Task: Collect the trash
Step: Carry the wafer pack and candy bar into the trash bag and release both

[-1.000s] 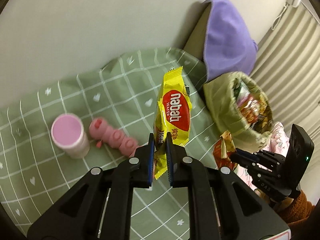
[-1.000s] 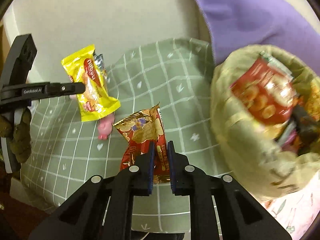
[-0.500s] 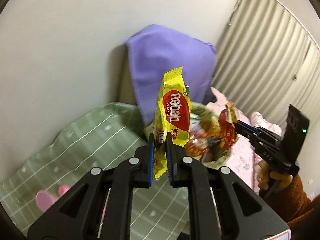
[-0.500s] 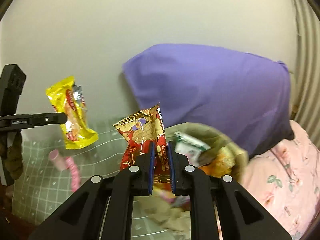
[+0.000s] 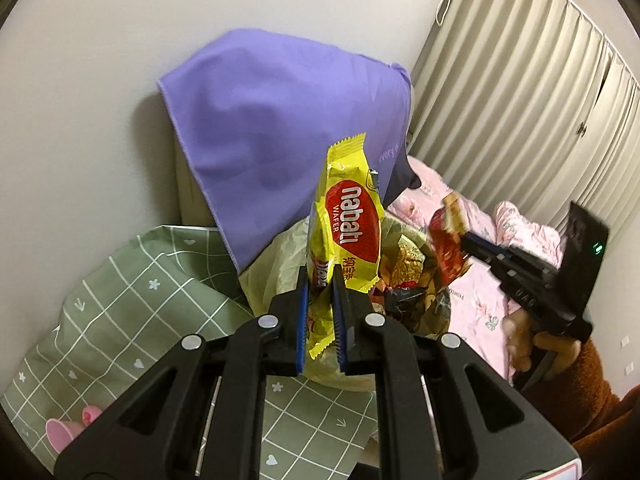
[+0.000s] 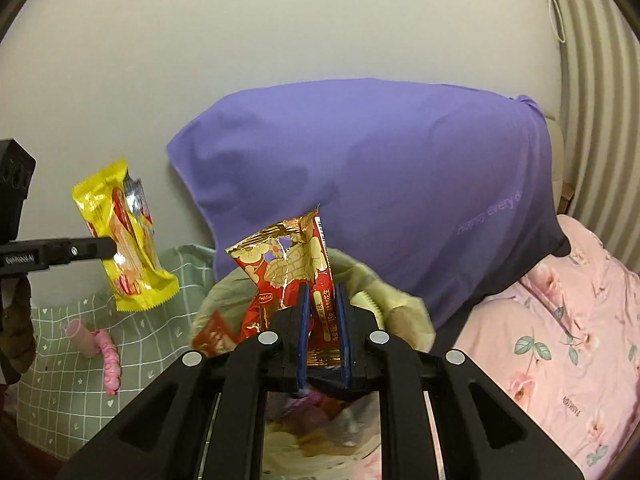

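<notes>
Two wrappers are airborne, one per gripper. The left gripper (image 5: 320, 300) pinches a yellow wafer wrapper (image 5: 348, 236) near its lower end, so the pack stands upright at frame centre of the left wrist view; its red oval reads "nabati WAFER". The right gripper (image 6: 324, 328) is clamped on a red-and-gold snack wrapper (image 6: 288, 268), torn open at the top, again held by the bottom edge (likely so each can drop freely once let go). The print on that wrapper is too small to read.

Both wrappers hang over or just beside the pale green trash bag (image 5: 280, 256), whose open mouth already shows crumpled packets. Judgement: carry phase nearly done, release into the bag comes next.

Behind the bag, a purple cloth (image 6: 380, 180) drapes over something against the wall; the faint lettering looks like "happy every d…". On the green checked sheet (image 6: 72, 380) at lower left of the right wrist view lie a pink cup (image 6: 80, 336) and a pink toy (image 6: 108, 360).
</notes>
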`<move>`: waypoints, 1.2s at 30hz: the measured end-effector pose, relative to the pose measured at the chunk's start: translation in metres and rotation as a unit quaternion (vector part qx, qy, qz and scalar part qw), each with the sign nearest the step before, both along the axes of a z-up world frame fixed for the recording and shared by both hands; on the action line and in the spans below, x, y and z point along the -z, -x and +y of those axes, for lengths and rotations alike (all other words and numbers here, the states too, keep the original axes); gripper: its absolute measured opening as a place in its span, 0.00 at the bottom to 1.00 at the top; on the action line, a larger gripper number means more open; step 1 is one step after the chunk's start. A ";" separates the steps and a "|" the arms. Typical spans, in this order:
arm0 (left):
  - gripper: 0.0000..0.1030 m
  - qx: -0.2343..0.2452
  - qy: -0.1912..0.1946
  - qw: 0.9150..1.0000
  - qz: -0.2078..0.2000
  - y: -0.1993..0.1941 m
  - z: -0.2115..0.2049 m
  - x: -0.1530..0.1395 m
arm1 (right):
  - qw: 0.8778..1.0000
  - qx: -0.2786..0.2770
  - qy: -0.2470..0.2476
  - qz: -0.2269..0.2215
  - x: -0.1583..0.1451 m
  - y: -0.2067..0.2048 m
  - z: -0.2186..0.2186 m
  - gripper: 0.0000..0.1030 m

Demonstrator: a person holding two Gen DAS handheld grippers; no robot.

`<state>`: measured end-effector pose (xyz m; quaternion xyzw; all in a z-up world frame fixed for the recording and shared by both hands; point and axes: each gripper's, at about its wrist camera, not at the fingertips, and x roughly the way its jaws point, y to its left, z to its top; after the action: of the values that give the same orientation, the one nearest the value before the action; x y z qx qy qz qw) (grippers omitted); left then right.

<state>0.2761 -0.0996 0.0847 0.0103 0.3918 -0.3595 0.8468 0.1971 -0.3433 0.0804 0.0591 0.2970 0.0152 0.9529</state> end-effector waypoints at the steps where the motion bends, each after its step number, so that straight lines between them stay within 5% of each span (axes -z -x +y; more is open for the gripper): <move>1: 0.10 0.001 -0.005 1.000 0.002 -0.001 -0.005 0.004 | 1.000 0.003 0.001 0.000 -0.001 0.002 -0.003 0.13; 9: 0.10 0.032 -0.051 0.997 0.050 -0.018 -0.055 0.056 | 1.000 0.015 0.003 0.007 0.004 0.003 -0.029 0.13; 19: 0.10 0.068 -0.113 0.988 0.076 -0.034 -0.105 0.114 | 0.997 -0.038 0.029 0.058 0.044 -0.033 -0.016 0.13; 30: 0.14 0.056 -0.076 0.992 0.080 -0.036 -0.074 0.095 | 0.993 -0.074 0.040 0.085 0.061 -0.045 0.004 0.14; 36: 0.37 0.053 -0.043 0.994 0.089 -0.034 -0.051 0.085 | 0.991 -0.061 0.050 0.111 0.068 -0.046 0.013 0.14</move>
<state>0.3105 -0.1507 -0.0002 0.0355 0.4795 -0.3861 0.7872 0.2433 -0.3304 0.0121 -0.0054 0.4041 0.0520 0.9132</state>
